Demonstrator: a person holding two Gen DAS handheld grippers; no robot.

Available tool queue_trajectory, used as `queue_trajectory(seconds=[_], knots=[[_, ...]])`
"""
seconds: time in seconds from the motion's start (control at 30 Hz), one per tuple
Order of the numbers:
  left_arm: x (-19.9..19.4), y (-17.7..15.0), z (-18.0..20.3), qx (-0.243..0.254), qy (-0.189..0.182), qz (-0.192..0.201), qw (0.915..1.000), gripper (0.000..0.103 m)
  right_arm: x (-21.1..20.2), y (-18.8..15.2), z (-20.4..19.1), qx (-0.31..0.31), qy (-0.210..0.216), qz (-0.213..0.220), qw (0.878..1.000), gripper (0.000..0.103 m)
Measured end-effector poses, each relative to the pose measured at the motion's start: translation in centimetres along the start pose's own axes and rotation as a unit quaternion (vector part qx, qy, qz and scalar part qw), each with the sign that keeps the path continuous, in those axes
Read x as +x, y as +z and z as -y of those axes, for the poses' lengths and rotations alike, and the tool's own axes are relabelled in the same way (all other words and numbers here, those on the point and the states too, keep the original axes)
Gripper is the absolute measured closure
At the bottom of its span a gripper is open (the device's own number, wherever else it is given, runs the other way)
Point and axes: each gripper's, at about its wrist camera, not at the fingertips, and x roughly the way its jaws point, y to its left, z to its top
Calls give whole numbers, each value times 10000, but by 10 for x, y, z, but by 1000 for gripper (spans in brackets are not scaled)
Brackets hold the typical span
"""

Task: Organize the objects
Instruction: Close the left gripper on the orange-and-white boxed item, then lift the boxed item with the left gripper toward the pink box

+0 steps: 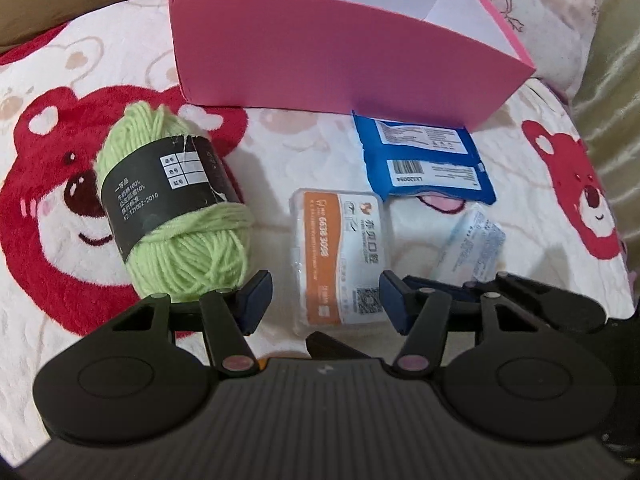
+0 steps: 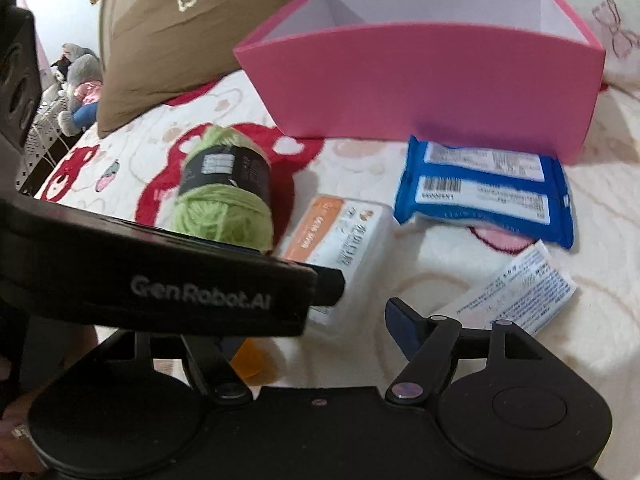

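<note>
A clear plastic box with an orange and white card lies on the bear-print blanket. My left gripper is open and straddles its near end. The right pad sits at the box's edge and the left pad stands a little off it. A green yarn ball with a black label lies to the left. A blue packet and a white sachet lie to the right. My right gripper is open beside the box; the left gripper's body hides its left finger.
A pink open-top box with white inside walls stands behind the objects on the blanket. A brown pillow lies at the back left. Past the bed's left edge are plush toys.
</note>
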Motion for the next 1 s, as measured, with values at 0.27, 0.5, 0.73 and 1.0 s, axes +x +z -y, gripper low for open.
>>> queue_trajectory(seconds=[0.27, 0.5, 0.73, 1.0], knots=[[9, 7, -1, -422, -220, -194, 9987, 55, 2, -4, 11, 317, 334, 235, 9987, 29], [13, 5, 7, -443, -156, -288, 9985, 54, 11, -5, 14, 304, 260, 108, 9991, 29], [10, 3, 9, -336, -148, -187, 9992, 54, 12, -9, 10, 107, 111, 232, 9996, 31], [1, -7, 12, -166, -352, -53, 9992, 54, 2, -11, -3, -216, -207, 271, 9992, 32]])
